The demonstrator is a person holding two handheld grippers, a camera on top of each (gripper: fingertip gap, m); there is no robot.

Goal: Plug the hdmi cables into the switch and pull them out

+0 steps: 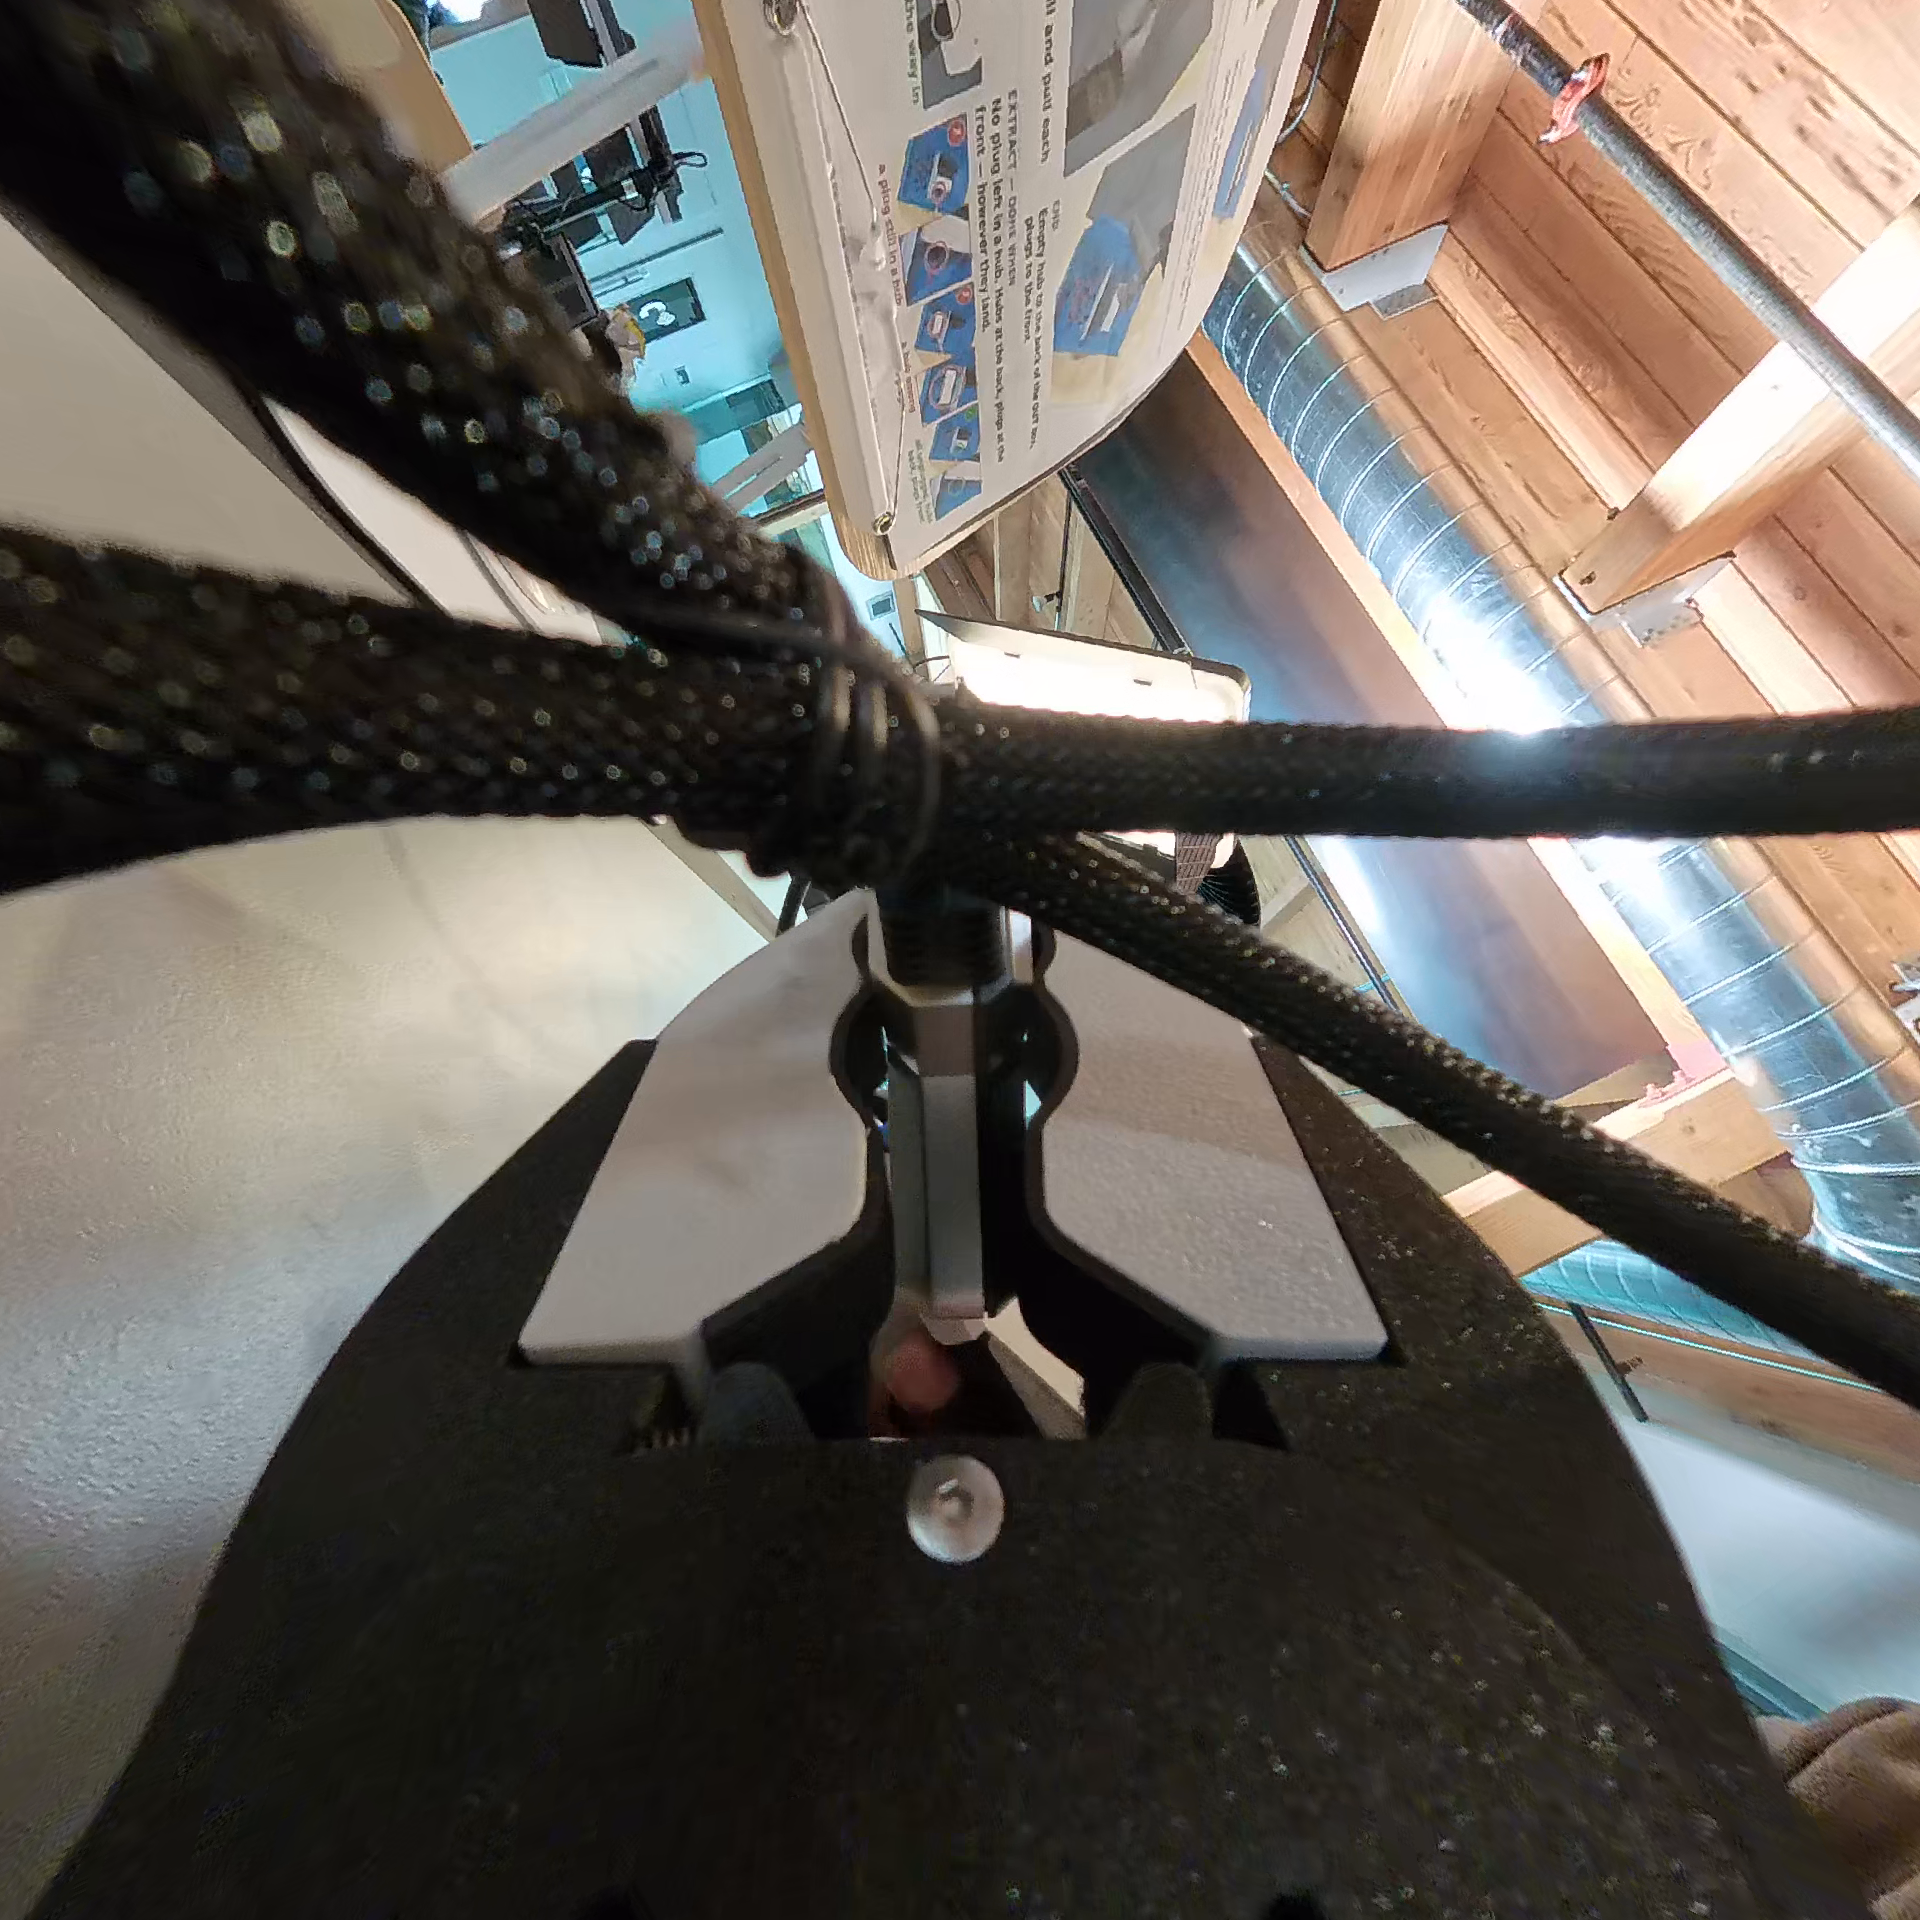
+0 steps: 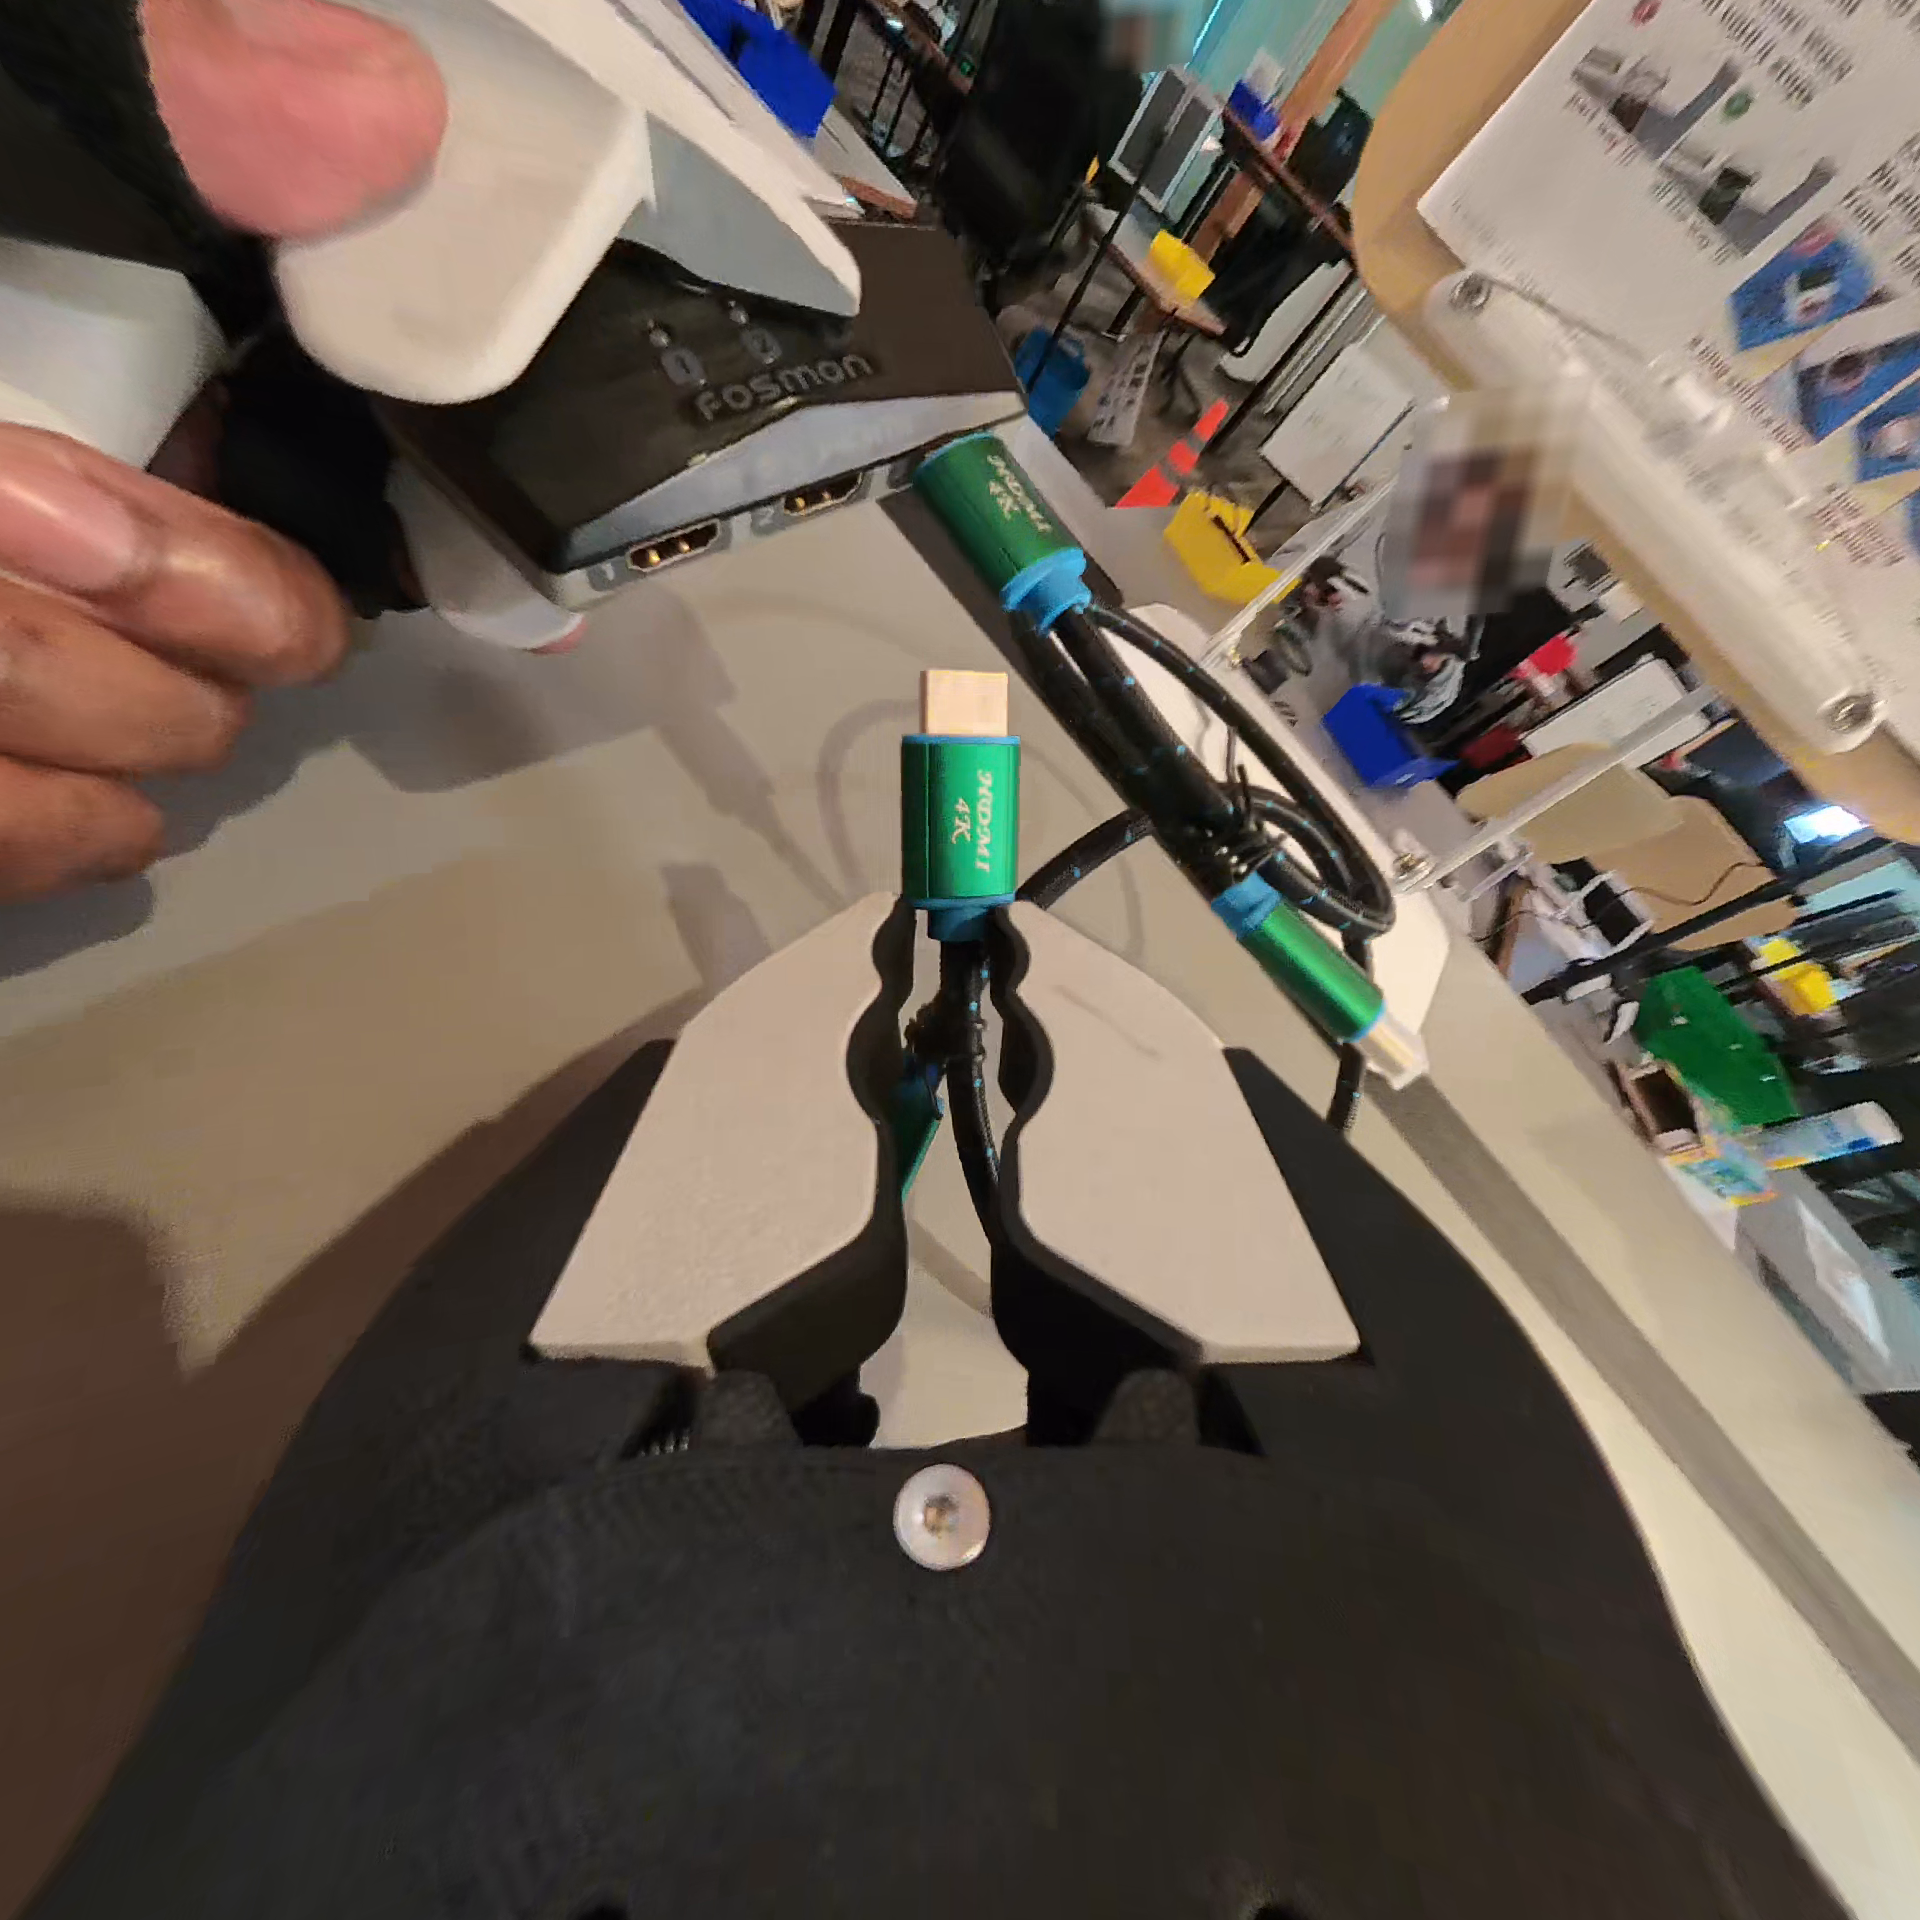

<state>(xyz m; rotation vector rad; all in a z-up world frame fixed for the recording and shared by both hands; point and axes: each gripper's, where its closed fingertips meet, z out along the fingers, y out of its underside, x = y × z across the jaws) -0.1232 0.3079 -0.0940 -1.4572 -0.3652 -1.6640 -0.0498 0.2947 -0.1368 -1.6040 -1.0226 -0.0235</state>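
Observation:
In the right wrist view my right gripper (image 2: 951,920) is shut on the blue collar and braided cable just below a green plug (image 2: 958,816). The plug stands upright above the fingertips, its gold tip pointing at a black switch box (image 2: 727,416). The left gripper's white fingers (image 2: 447,260) clamp this box, lifted off the table. Two ports (image 2: 675,548) face me open. A second green plug (image 2: 997,514) sits in the box's right end. In the left wrist view my left gripper (image 1: 940,935) is shut on the box (image 1: 940,1174), seen edge-on. Black braided cables (image 1: 520,717) cross in front.
A third green plug (image 2: 1314,966) hangs on the bundled cable at the right. A hand (image 2: 125,582) is at the left. The pale table (image 2: 416,935) lies below. A board with printed sheets (image 2: 1714,208) stands at the right, with coloured bins beyond it. The left gripper's tips are roughly 9 cm from the right gripper's.

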